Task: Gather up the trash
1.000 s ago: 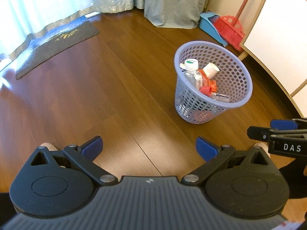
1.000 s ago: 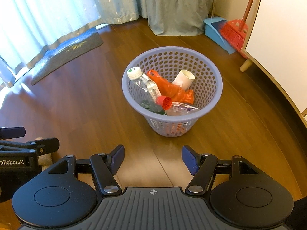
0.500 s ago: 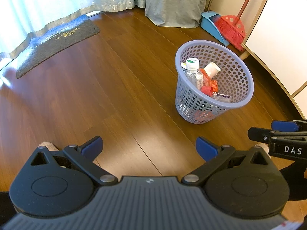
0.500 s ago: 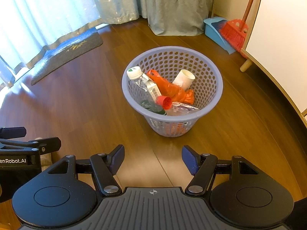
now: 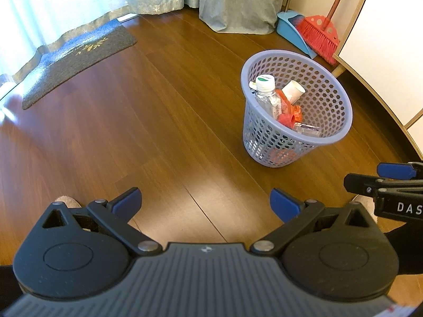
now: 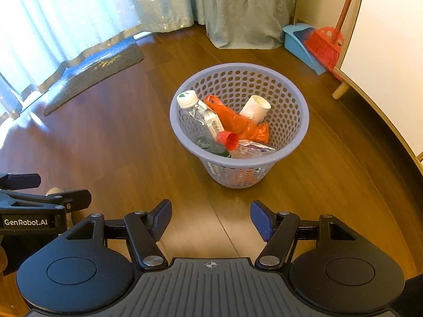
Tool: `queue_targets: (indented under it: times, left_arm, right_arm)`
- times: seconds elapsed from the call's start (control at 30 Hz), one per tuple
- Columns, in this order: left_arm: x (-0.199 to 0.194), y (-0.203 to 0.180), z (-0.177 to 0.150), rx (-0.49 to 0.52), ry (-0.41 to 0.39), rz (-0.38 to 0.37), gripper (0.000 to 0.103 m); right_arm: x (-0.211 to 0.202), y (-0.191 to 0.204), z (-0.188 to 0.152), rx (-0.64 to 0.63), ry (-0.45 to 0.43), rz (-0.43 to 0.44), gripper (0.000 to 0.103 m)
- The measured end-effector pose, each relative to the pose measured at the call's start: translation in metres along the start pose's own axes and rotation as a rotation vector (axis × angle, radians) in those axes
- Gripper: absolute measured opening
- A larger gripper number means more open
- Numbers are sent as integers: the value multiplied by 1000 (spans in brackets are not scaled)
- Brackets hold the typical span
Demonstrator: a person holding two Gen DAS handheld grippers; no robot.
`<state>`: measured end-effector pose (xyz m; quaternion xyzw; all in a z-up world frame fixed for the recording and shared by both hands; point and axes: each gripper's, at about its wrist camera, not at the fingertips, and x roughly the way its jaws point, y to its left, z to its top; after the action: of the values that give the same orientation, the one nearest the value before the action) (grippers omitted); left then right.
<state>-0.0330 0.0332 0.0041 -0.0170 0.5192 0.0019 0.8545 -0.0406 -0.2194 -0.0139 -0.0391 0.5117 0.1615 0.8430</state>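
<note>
A lilac perforated basket [image 6: 293,121] [image 5: 335,103] stands on the wooden floor. Inside lie a clear bottle with a white cap [image 6: 197,112] [image 5: 267,93], an orange plastic bag [image 6: 238,121], a white paper cup [image 6: 256,108] [image 5: 292,91] and a bottle with a red cap [image 6: 228,140]. My right gripper [image 6: 210,219] hangs open and empty just in front of the basket. My left gripper [image 5: 205,202] is open and empty too, further left of the basket. Each gripper shows at the edge of the other's view.
A red broom [image 5: 321,33] and a blue dustpan [image 5: 290,30] lean in the far right corner beside a white cabinet [image 5: 383,39]. A grey doormat [image 5: 76,55] lies by the curtains at left. A person's foot [image 5: 64,200] is under my left gripper.
The left gripper's view has tilted up slightly, so the basket sits lower in it. The right gripper has hardly moved. Both stay open.
</note>
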Motion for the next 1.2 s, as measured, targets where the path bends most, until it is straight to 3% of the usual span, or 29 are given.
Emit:
queue_targets:
  times: [1.2]
  left_arm:
    - [4,-8,0,-1,7,-6,102]
  right_arm:
    - [3,1,-2,-10,10,0,63]
